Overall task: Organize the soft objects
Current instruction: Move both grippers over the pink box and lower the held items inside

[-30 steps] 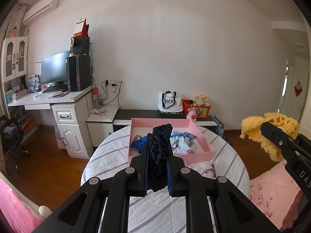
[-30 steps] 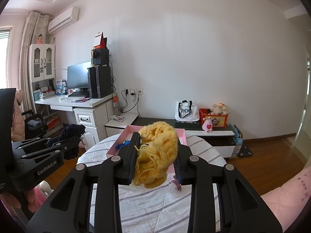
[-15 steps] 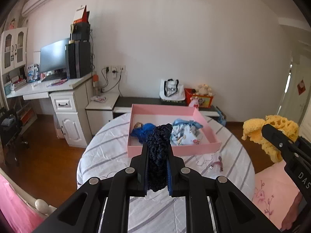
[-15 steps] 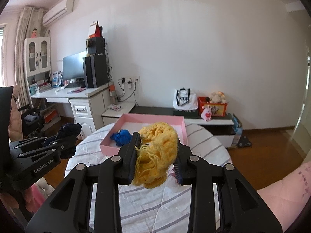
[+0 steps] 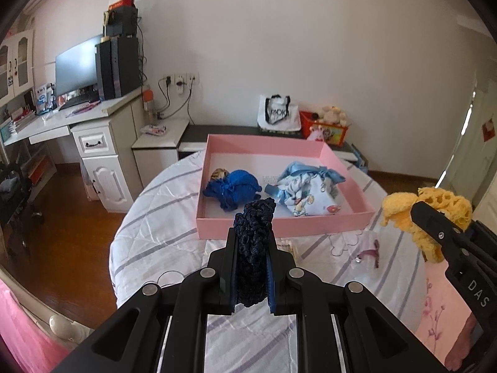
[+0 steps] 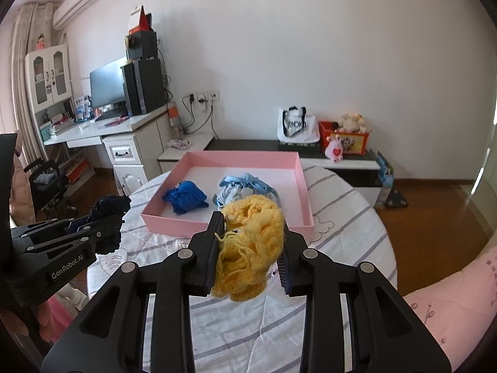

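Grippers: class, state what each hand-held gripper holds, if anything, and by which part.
Left gripper: navy knit piece, pinched around its lower middle. Right gripper: yellow knit piece, squeezed across its middle.

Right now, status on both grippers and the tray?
Left gripper shut on navy knit. Right gripper shut on yellow knit. Pink tray ahead holds two blue bundles. Path clear.

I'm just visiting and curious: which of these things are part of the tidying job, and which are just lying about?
Part of the job:
- dark blue knit, clamped in the left hand-held gripper
- yellow knit, clamped in the right hand-held gripper
- pink tray
- bright blue knit and patterned cloth bundle, in the tray

Just lying about:
- monitor
- white tote bag
- red toy box
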A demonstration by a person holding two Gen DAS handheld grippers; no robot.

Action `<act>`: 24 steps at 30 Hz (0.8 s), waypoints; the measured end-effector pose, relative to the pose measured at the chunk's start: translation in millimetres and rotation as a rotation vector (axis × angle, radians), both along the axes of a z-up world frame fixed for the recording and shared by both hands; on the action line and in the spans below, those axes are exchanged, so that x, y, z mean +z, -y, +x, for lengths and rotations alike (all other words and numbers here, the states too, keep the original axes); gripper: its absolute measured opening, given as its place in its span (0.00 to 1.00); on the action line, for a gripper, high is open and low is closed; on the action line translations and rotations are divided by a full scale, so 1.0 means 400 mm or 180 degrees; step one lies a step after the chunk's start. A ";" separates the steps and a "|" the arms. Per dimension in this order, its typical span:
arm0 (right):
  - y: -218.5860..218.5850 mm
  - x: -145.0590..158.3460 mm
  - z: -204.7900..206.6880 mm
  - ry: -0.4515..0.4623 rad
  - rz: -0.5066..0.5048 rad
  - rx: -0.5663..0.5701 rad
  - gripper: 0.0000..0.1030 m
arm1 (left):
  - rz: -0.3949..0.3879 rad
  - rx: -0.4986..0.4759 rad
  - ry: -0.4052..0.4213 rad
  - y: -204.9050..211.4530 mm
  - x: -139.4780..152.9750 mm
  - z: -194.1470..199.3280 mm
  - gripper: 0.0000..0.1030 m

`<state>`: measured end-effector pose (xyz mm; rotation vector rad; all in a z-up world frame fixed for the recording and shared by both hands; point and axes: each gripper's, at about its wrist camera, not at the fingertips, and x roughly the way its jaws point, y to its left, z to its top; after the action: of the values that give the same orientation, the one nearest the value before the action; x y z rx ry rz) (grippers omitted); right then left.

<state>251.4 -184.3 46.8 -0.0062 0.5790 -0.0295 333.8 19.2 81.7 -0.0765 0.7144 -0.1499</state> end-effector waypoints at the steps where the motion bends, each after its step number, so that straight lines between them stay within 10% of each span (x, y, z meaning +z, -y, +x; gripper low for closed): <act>1: 0.001 -0.005 0.009 -0.0022 0.0003 -0.0009 0.28 | -0.0001 -0.0007 -0.0023 0.000 -0.006 0.013 0.11; 24: 0.034 -0.122 0.313 -0.0537 0.0060 -0.0072 0.29 | 0.0008 -0.0190 -0.0546 0.059 -0.122 0.413 0.11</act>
<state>376.6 -197.8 -2.0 0.0163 0.7480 -0.0456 499.1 -4.4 33.0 -0.0661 0.8886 -0.2014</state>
